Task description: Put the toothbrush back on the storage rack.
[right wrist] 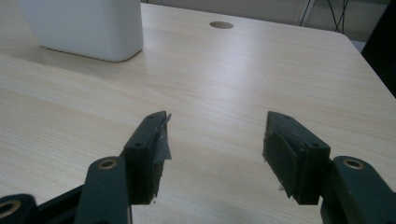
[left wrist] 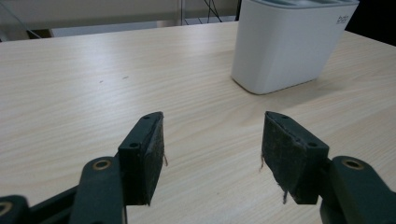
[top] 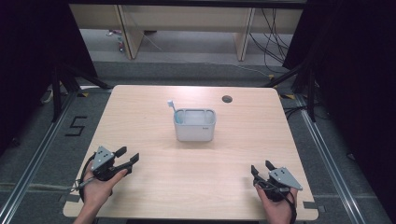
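- Resting at the near corners of the desk (top: 154, 186), the left gripper (top: 127, 157) and the right gripper (top: 261, 168) are each held in a hand, well apart from one another.
- The left gripper's jaws stand wide with nothing between them; in the left gripper view (left wrist: 212, 154) bare wood shows through the gap.
- The right gripper's jaws are likewise wide and empty, as the right gripper view (right wrist: 215, 154) shows.
- The white holder (top: 194, 130) stands upright near the middle of the desk, ahead of both pairs of jaws and between their lines of reach: ahead and to the right of the left jaws (left wrist: 285, 51), ahead and to the left of the right jaws (right wrist: 88, 28).
- Nothing lies on the desk between either pair of jaws and the holder; the way is open wood.
- A toothbrush (top: 172, 105) stands in the holder's far left corner, its head above the rim; the high view shows it, while both gripper views cut the holder off below its top.
- A round cable hole (top: 227, 99) sits in the desk beyond the holder; the right gripper view has it straight ahead of the jaws (right wrist: 221, 24).
- The left gripper view shows small grey lettering (left wrist: 343, 18) on the holder's upper wall, too small to read.
- Beyond the desk, the high view shows floor, wooden furniture legs and trailing cables.
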Tool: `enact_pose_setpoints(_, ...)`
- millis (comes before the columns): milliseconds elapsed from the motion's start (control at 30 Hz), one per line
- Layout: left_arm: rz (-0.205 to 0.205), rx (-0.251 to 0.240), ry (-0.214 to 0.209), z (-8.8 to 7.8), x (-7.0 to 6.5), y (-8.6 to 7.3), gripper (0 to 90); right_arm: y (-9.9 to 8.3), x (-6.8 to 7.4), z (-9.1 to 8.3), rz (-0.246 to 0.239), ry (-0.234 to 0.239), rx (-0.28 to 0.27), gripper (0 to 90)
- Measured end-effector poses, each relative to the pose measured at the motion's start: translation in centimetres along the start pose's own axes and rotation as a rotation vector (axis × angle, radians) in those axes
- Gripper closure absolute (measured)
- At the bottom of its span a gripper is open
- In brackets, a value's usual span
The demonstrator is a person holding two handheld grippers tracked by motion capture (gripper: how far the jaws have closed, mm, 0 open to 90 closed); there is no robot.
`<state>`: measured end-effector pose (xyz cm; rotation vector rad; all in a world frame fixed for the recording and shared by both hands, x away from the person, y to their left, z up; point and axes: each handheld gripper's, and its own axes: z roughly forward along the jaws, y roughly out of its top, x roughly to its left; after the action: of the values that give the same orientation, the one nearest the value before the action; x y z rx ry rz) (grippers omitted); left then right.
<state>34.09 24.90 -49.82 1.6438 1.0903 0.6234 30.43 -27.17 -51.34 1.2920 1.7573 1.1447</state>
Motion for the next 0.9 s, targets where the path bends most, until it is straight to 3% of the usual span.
enact_pose_setpoints(167,-0.005,0.007,0.03,-0.2,0.7,-0.7,38.0,0.0,0.0,0.1,-0.005,-0.005,-0.005,41.0)
enact_pose_setpoints(200,-0.009,0.004,0.037,-0.2,0.8,-0.8,38.0,0.0,-0.3,0.2,-0.051,-0.01,-0.02,41.0)
enact_pose_setpoints(267,-0.008,0.006,0.051,-0.2,1.0,-1.0,38.0,0.0,-0.1,0.1,-0.024,-0.009,-0.012,41.0)
enact_pose_setpoints(300,-0.009,-0.003,0.046,-0.1,1.1,-1.2,37.9,0.0,-0.3,0.2,-0.053,-0.011,-0.022,41.0)
enact_pose_setpoints(467,-0.024,-0.007,0.072,-0.2,1.5,-1.9,37.5,0.0,-0.3,0.2,-0.053,-0.011,-0.023,40.9)
enact_pose_setpoints(500,-0.028,-0.019,0.078,-0.1,1.6,-2.1,37.5,0.0,0.0,0.1,-0.003,-0.006,-0.006,40.9)
enact_pose_setpoints(600,-0.034,-0.026,0.088,-0.2,1.6,-2.5,37.4,0.0,-0.3,0.2,-0.054,-0.01,-0.021,40.9)
enact_pose_setpoints(700,-0.024,-0.045,0.089,-0.3,1.7,-2.6,36.9,0.0,-0.2,0.2,-0.042,0.01,-0.016,40.9)
enact_pose_setpoints(800,-0.02,-0.058,0.087,-0.5,1.8,-2.7,36.0,0.0,-0.3,0.2,-0.059,-0.01,-0.02,41.0)
enact_pose_setpoints(833,-0.023,-0.068,0.079,-0.5,1.9,-2.8,35.6,0.0,0.1,0.0,-0.011,0.0,0.003,41.0)
enact_pose_setpoints(900,-0.028,-0.095,0.075,-0.6,1.9,-2.9,34.8,0.0,0.2,0.0,-0.009,0.004,0.006,41.0)
